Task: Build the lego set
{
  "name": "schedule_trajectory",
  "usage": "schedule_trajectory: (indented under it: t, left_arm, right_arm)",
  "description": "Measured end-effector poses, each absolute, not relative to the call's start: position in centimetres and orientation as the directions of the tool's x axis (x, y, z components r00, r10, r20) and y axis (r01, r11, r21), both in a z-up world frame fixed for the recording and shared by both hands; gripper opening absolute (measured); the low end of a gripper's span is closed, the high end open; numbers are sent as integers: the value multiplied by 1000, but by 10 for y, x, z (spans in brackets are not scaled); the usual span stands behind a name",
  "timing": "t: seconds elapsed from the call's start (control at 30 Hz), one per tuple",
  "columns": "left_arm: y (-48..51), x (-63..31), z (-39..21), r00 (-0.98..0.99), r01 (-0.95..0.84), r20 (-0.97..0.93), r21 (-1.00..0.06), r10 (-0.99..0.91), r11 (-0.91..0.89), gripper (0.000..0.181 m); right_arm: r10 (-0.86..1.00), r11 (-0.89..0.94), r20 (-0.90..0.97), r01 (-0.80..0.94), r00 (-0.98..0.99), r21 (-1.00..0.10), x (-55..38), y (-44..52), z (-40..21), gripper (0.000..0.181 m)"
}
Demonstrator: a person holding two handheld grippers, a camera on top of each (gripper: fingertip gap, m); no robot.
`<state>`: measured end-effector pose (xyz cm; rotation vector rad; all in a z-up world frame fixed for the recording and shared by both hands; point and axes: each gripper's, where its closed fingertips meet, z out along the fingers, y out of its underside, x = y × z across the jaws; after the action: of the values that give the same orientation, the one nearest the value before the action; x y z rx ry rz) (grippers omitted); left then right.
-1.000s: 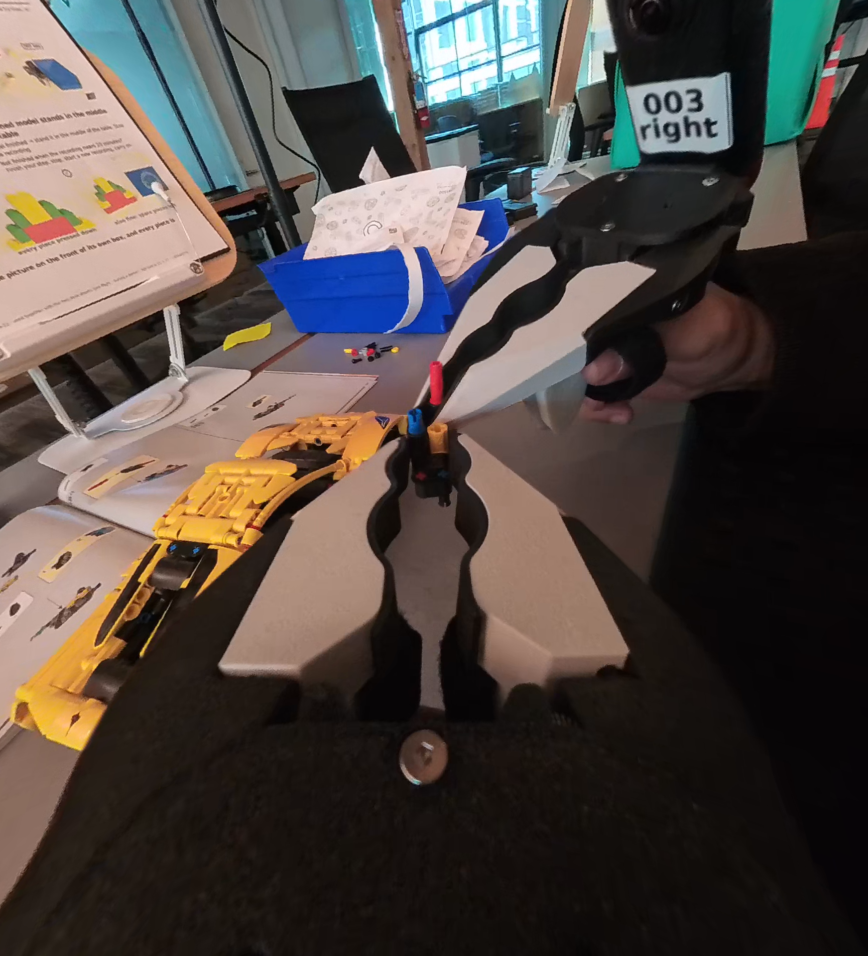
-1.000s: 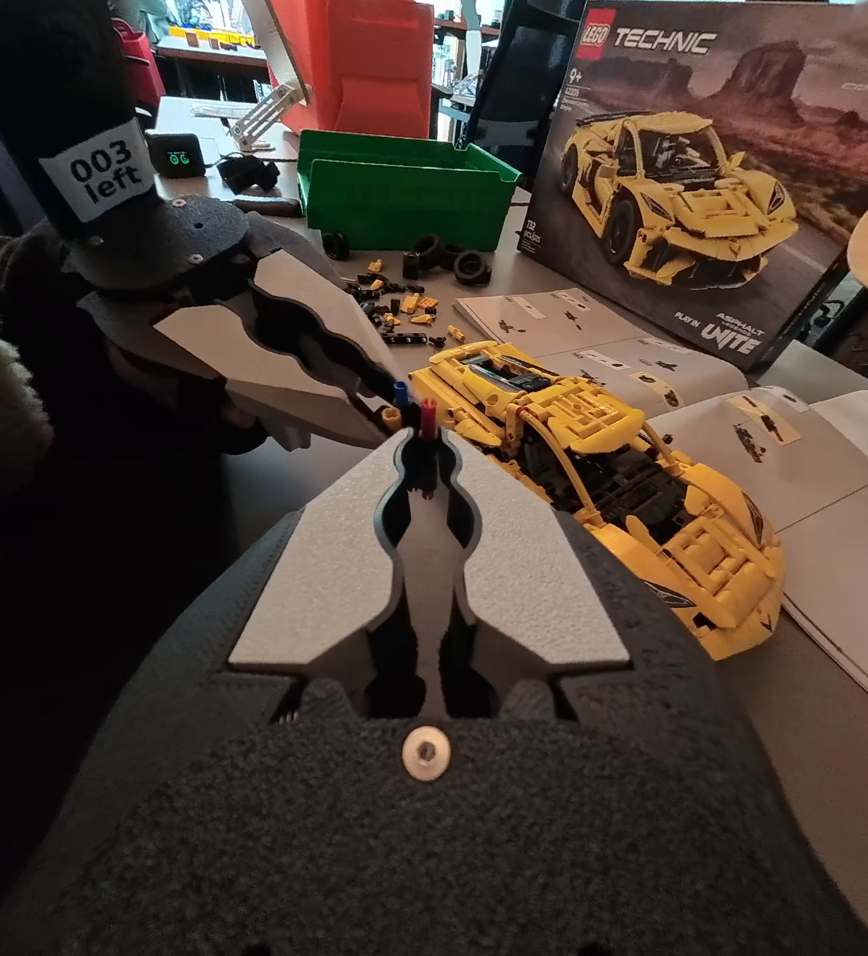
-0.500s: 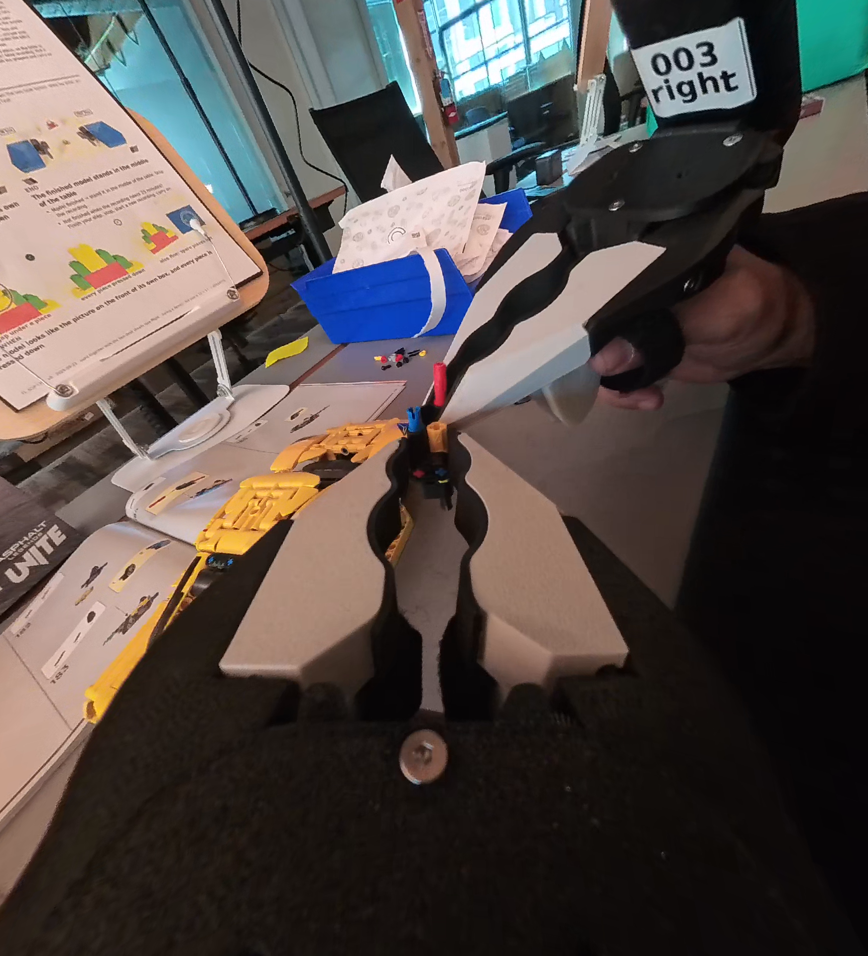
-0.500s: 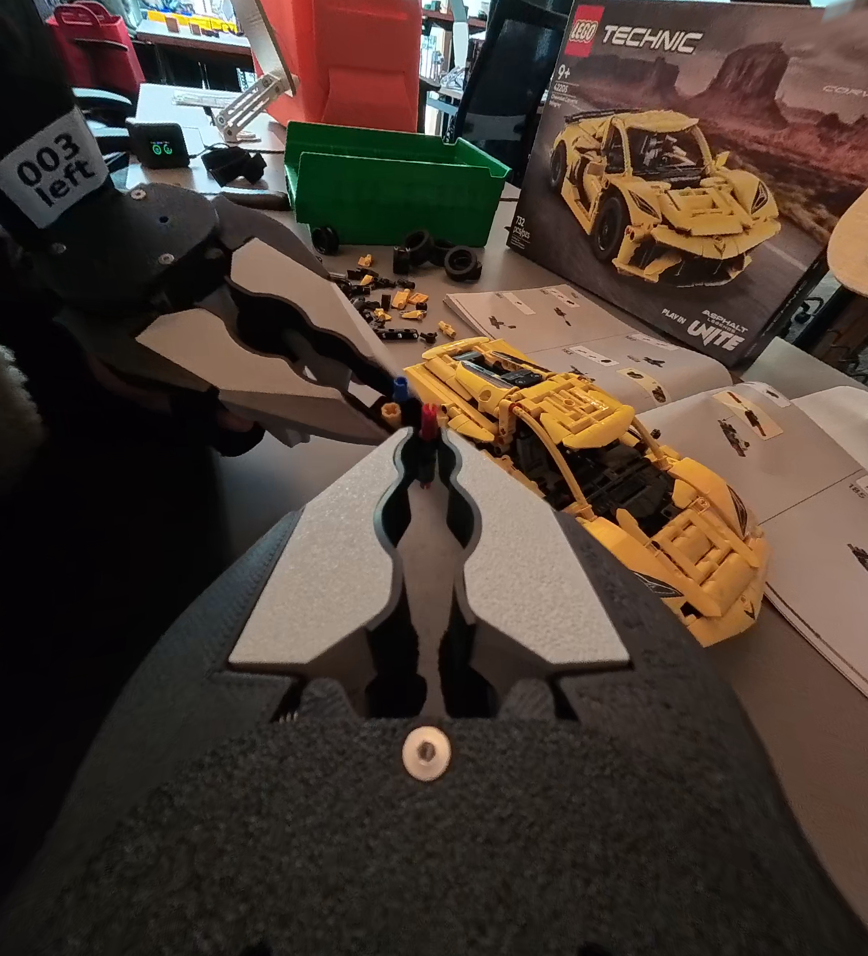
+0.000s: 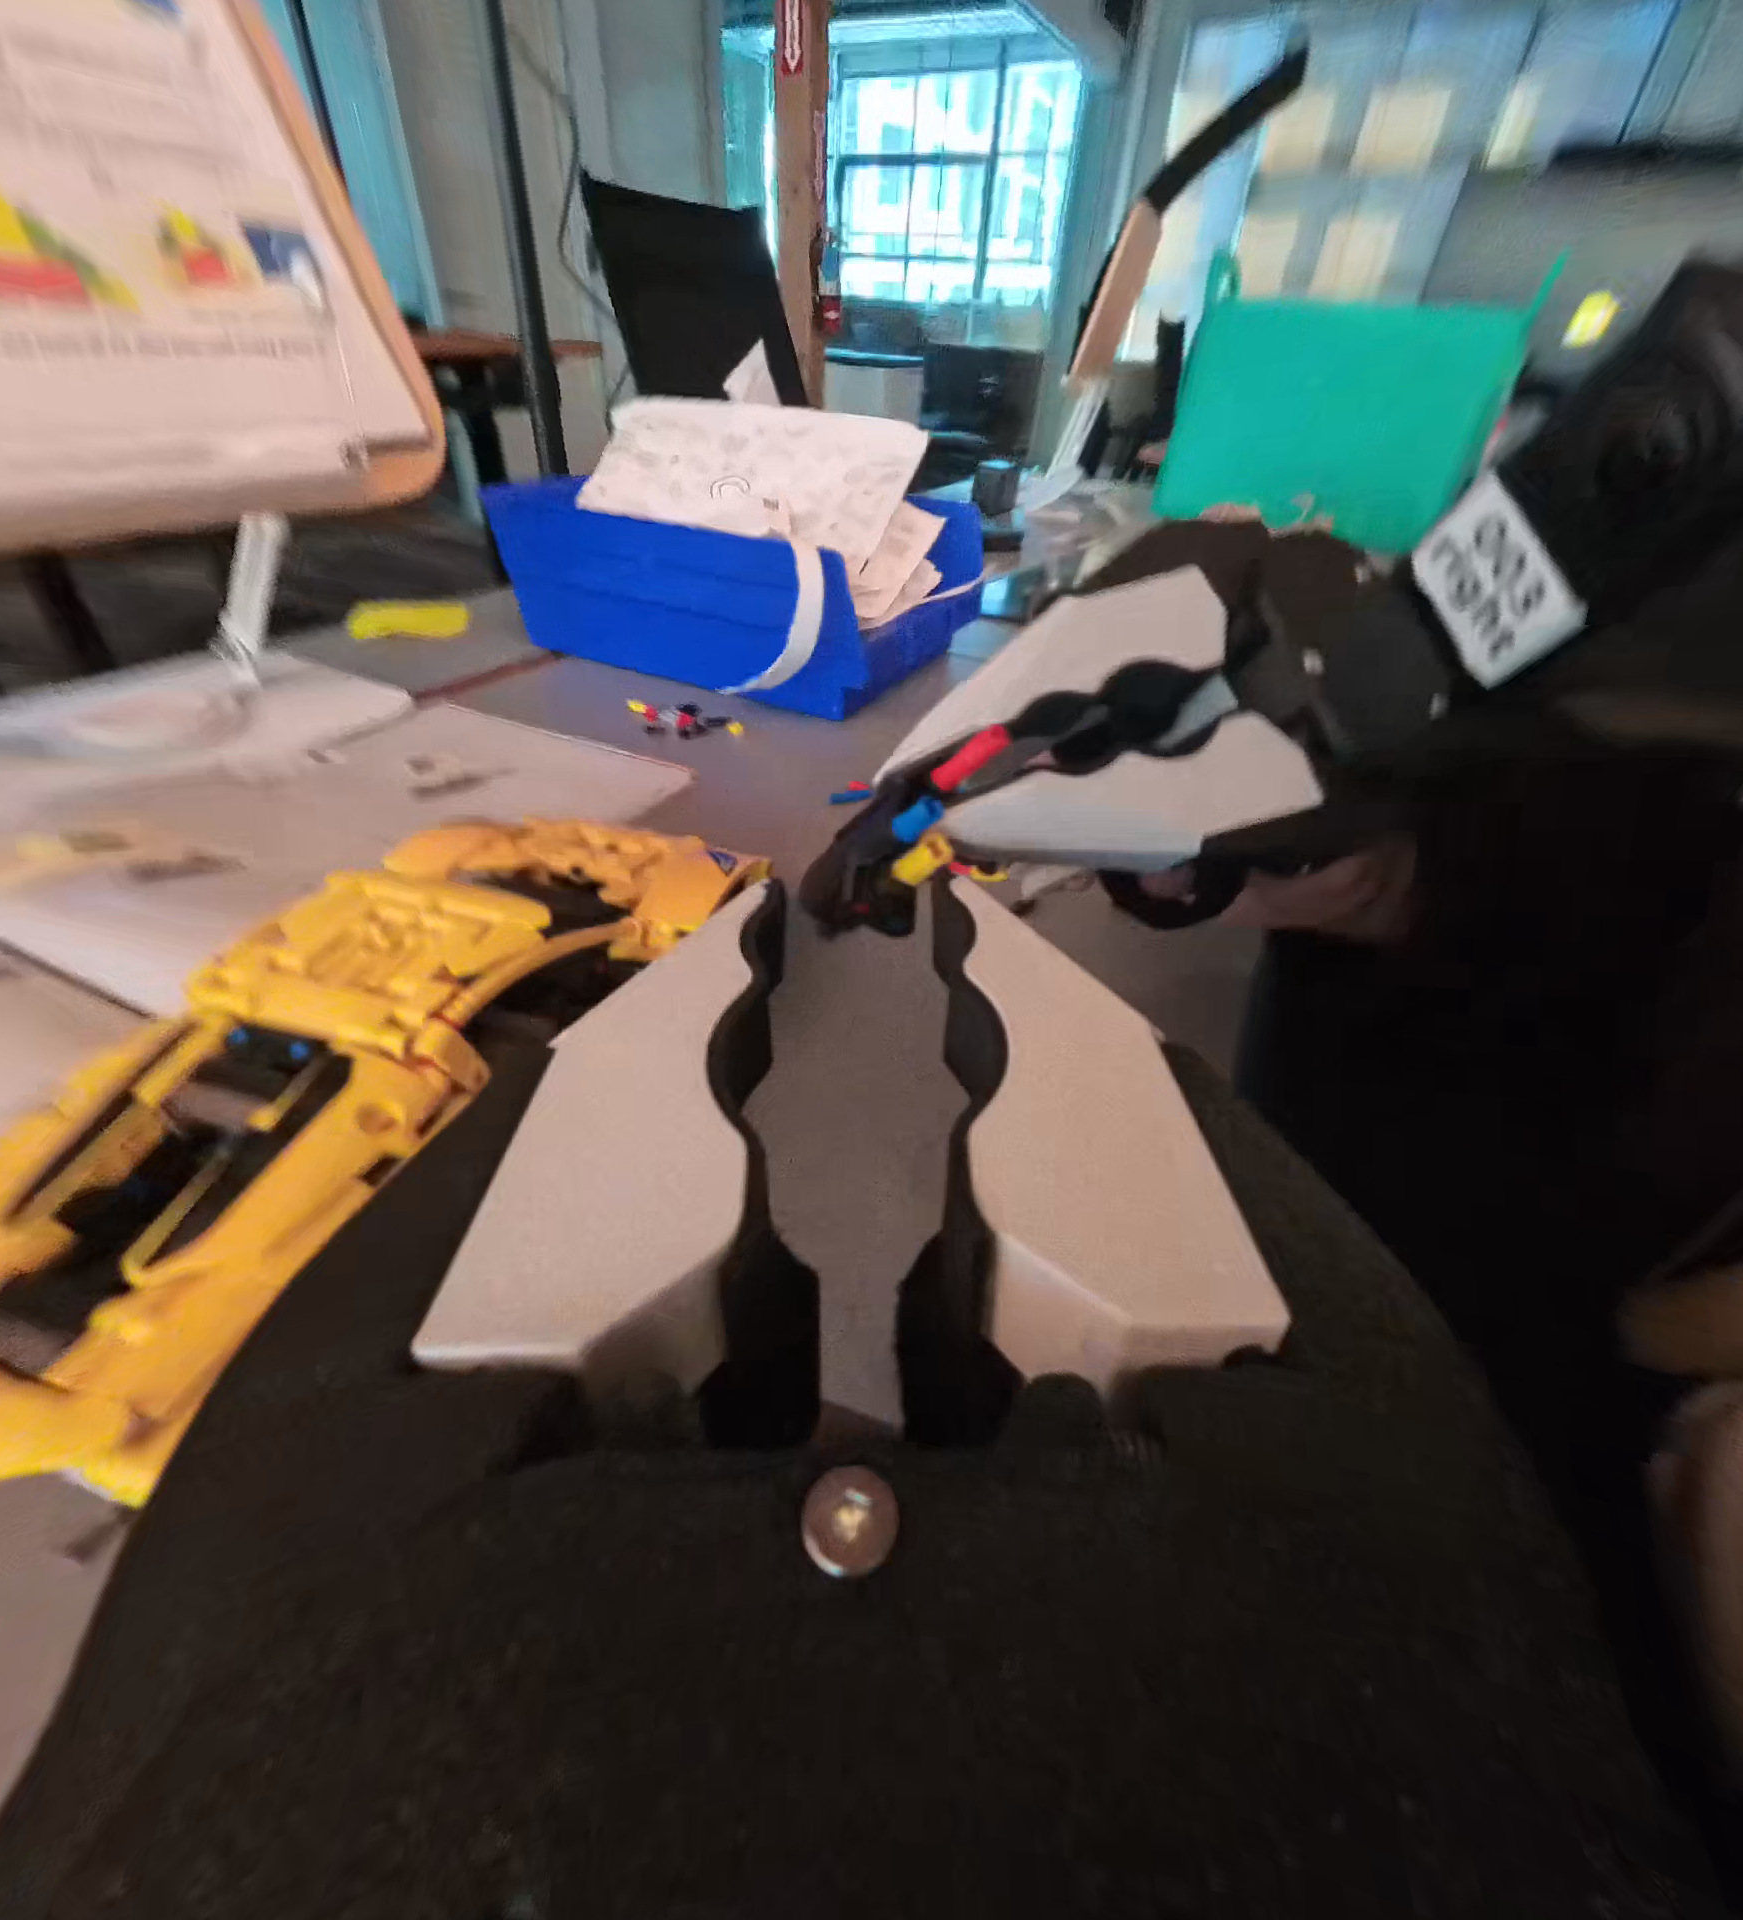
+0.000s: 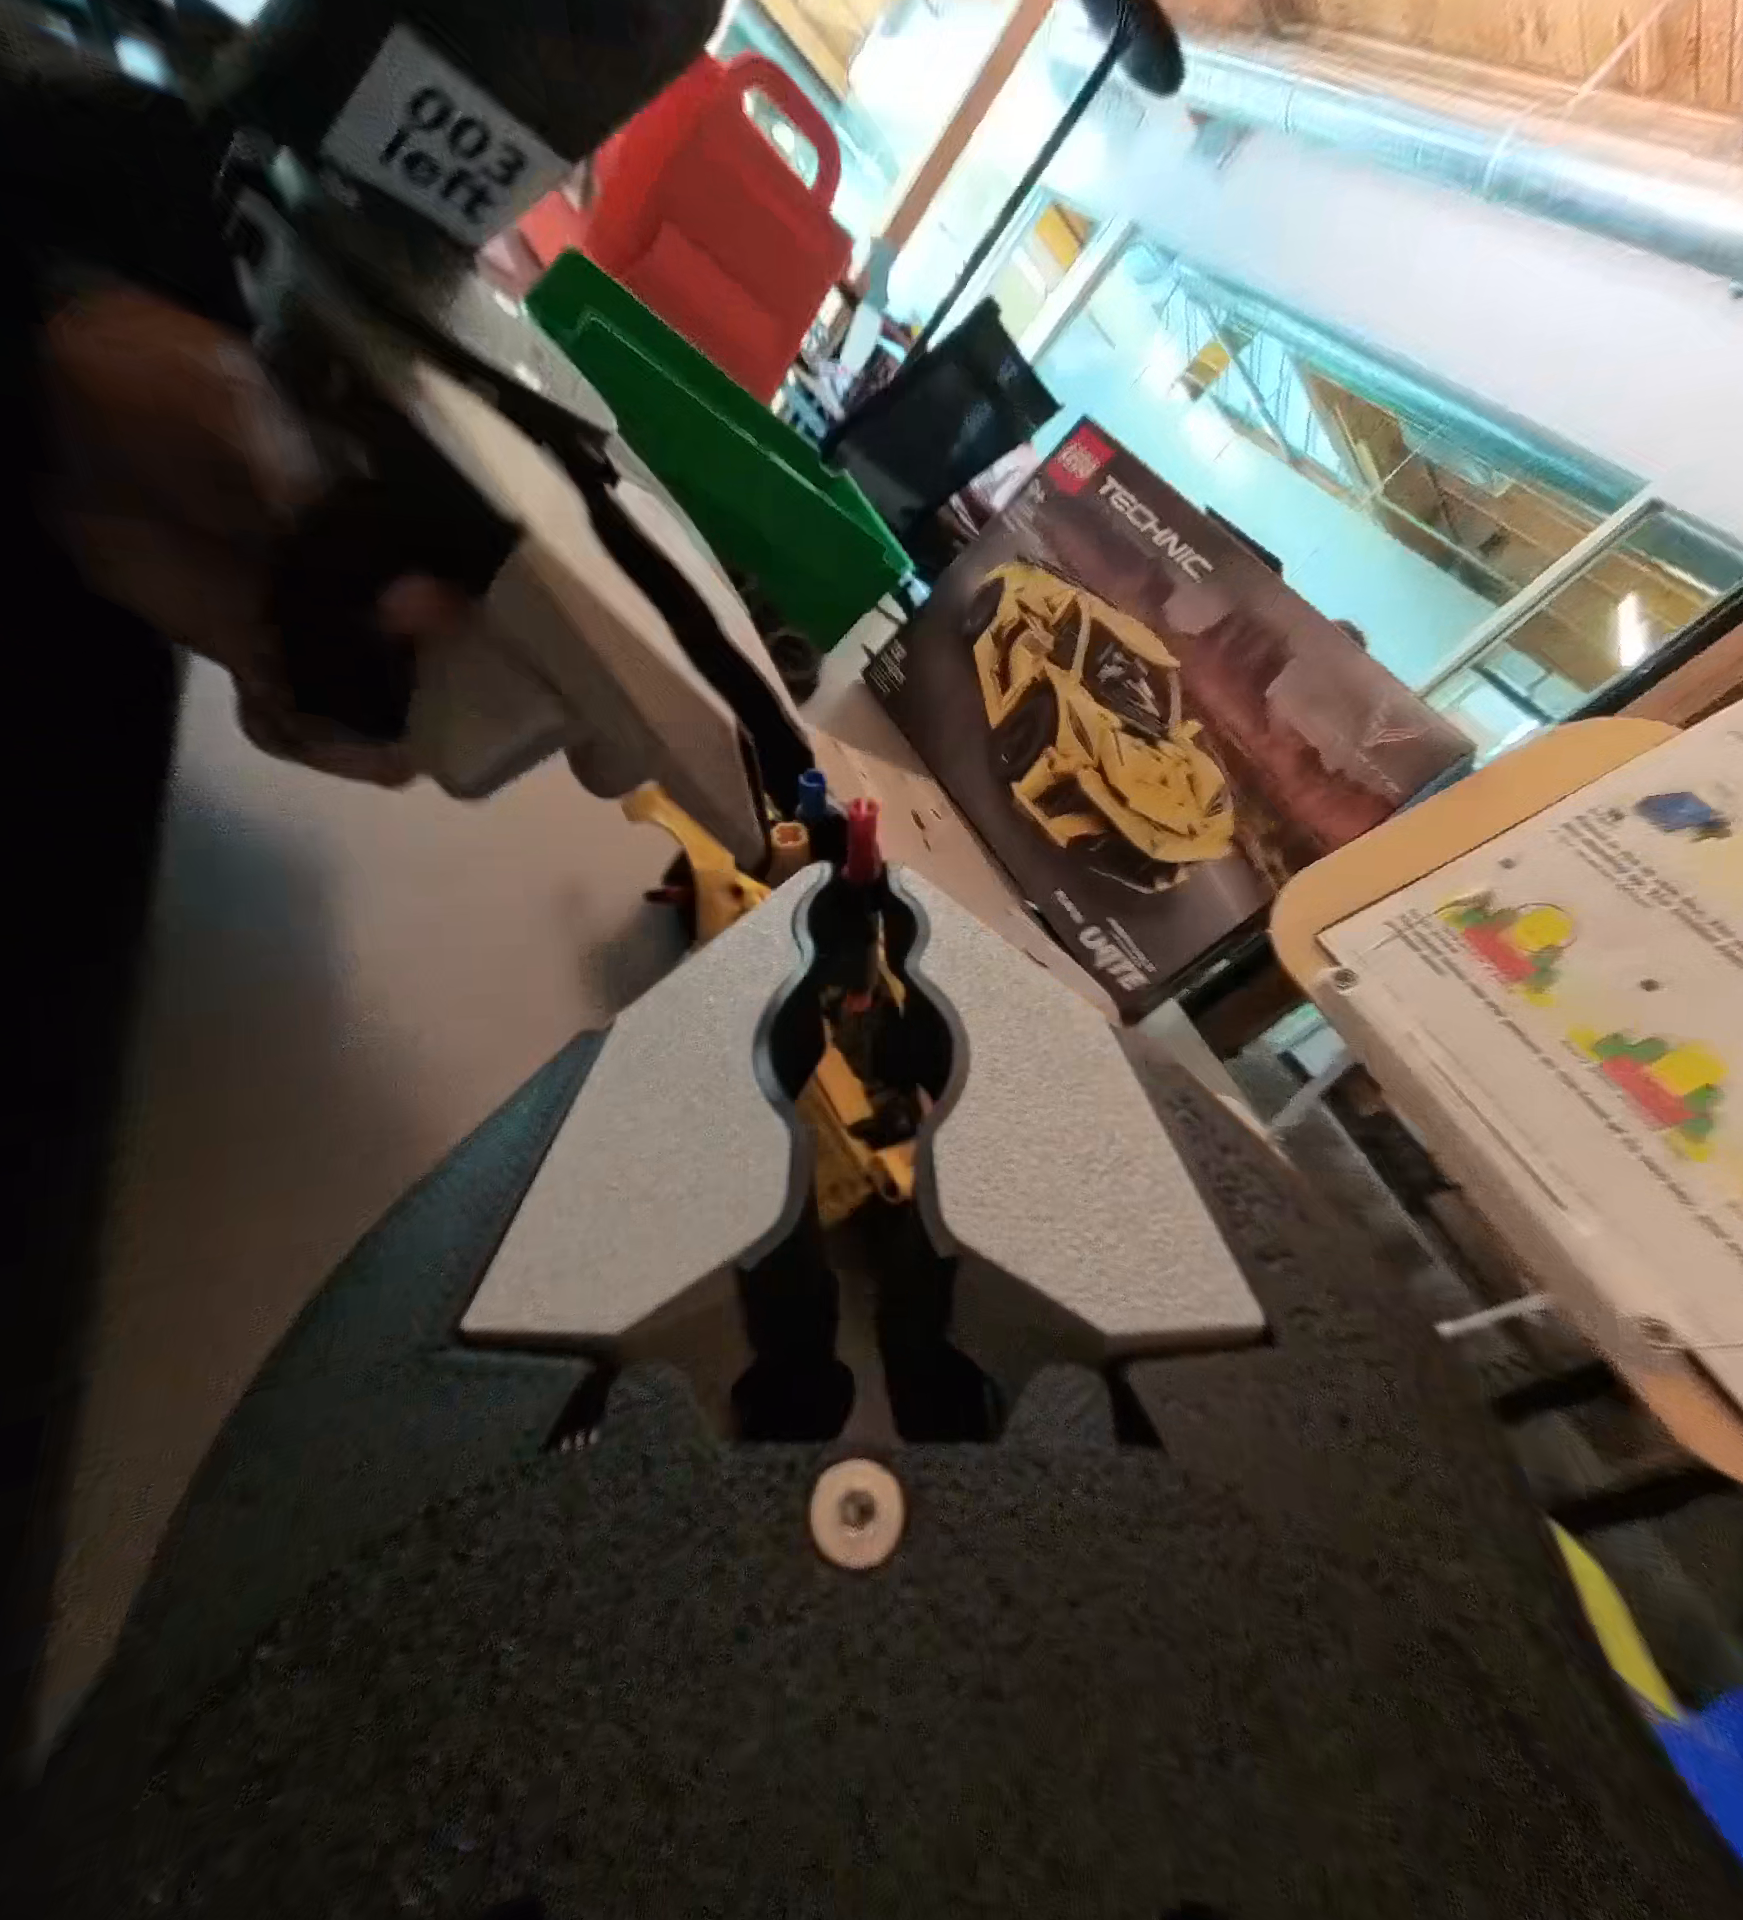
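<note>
My two grippers meet beside one yellow car (image 5: 306, 1049): left gripper (image 5: 859, 902) pinches a small subassembly (image 5: 882, 868), right gripper (image 6: 854, 871) pinches one red pin (image 6: 859, 828). One blue bin (image 5: 701, 613) sits beyond the car; motion blur obscures the subassembly's details.

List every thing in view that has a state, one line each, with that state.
left gripper: shut on the small assembly
small assembly: held by both grippers
right gripper: shut on the red pin
red pin: clamped
yellow car: unfinished, resting on the table
blue bin: holding paper bags
</note>
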<state>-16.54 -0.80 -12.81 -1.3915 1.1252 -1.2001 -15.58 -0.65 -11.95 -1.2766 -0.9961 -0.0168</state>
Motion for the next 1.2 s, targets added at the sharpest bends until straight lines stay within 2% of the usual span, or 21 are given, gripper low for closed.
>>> schedule_trajectory:
  t: [0.1,0.17,0.37,0.6,0.67,0.73,0.8,0.87,0.97,1.1,1.2]
  left_arm:
    - [-4,-170,-117,-11,29,391,-920,-920,-391,33]
    - [-5,-171,-115,-75,38,480,-874,-874,-484,39]
    - [-21,-174,-103,-230,33,551,-819,-802,-573,44]
    - [-25,-177,-96,-273,55,557,-805,-784,-591,45]
    - [-15,-178,-98,-233,71,580,-791,-781,-608,45]
    - [-4,-180,-102,-191,85,595,-783,-781,-617,45]
    - [5,-182,-105,-146,96,594,-787,-791,-609,45]
    - [12,-183,-108,-114,102,599,-787,-793,-609,44]
    - [19,-184,-114,-88,93,628,-768,-773,-634,44]
    - [25,-186,-119,-68,84,650,-752,-757,-654,42]
    - [22,-182,-128,-46,36,650,-758,-759,-651,42]
  right_arm:
    - [439,405,684,552,583,-729,-154,-7,-114,6]
    - [420,461,714,545,561,-700,-160,-13,-109,5]
    - [362,548,755,530,548,-647,-167,-24,-96,6]
    - [380,513,769,575,514,-638,-172,-19,-110,6]
    - [420,445,739,589,527,-674,-171,-13,-120,6]
    - [498,322,623,538,603,-779,-165,-7,-128,6]
    - [582,94,442,484,682,-870,-156,0,-145,6]
    - [647,-124,250,423,720,-898,-149,3,-167,6]
    - [670,-404,-15,347,742,-847,-143,4,-201,6]
    - [583,-606,-312,146,750,-782,-136,6,-211,6]
    - [476,-660,-398,20,784,-751,-120,15,-213,6]
